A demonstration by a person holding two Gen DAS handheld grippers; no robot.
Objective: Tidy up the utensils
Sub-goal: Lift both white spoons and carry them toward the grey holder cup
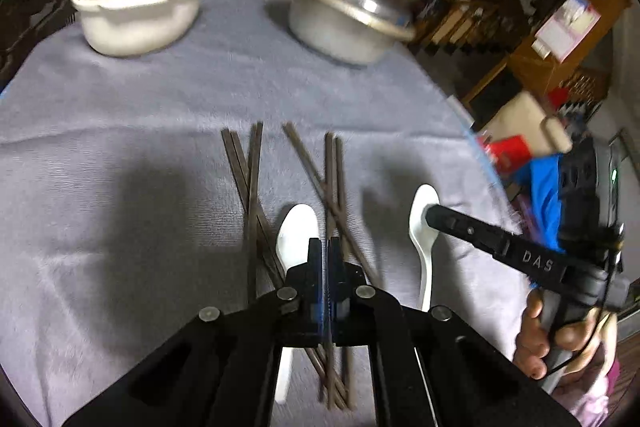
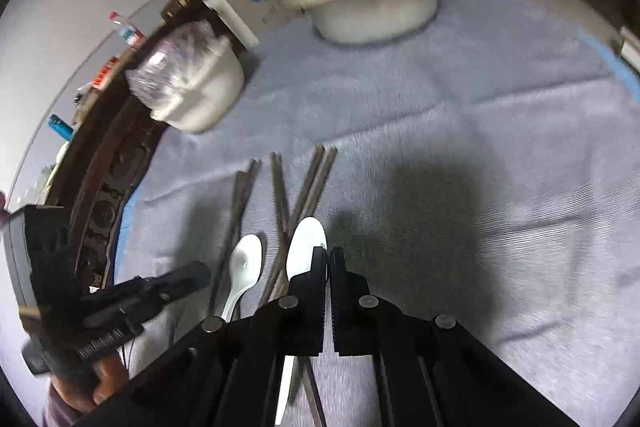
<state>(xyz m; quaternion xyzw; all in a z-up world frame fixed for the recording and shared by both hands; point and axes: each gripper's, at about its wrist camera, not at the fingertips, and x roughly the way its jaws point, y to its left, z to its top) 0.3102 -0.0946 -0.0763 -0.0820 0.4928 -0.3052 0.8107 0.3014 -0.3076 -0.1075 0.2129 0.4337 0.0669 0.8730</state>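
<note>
1. Chopsticks (image 1: 256, 195) lie loose and crossed on the grey cloth (image 1: 120, 131) that covers the bench: one bundle to the left, a second crossed bundle (image 1: 332, 187) just right of it. None are paired or lined up, so the sorting looks barely begun.
2. Two white spoons lie among them: one spoon (image 1: 296, 231) between the bundles, just ahead of the left tool (image 1: 325, 251), and a second spoon (image 1: 424, 227) further right, apart from the sticks.
3. Left tool: fingers nearly together, nothing between them, hovering over the sticks and the first spoon.
4. Right tool (image 2: 328, 263): fingers also narrow and empty, poised above the second spoon; in the left view its tip sits over that spoon's bowl, though whether it touches I cannot tell.
5. What is left, in my judgement: gathering the sticks and the spoons into tidy groups.
6. Far side of the bench: a white pot with a plastic bag over it (image 1: 136, 7) on the left, a lidded metal pot (image 1: 344, 23) on the right.
7. Beyond the bench's right edge stand wooden shelves (image 1: 480, 11), cluttered and blurred.
</note>
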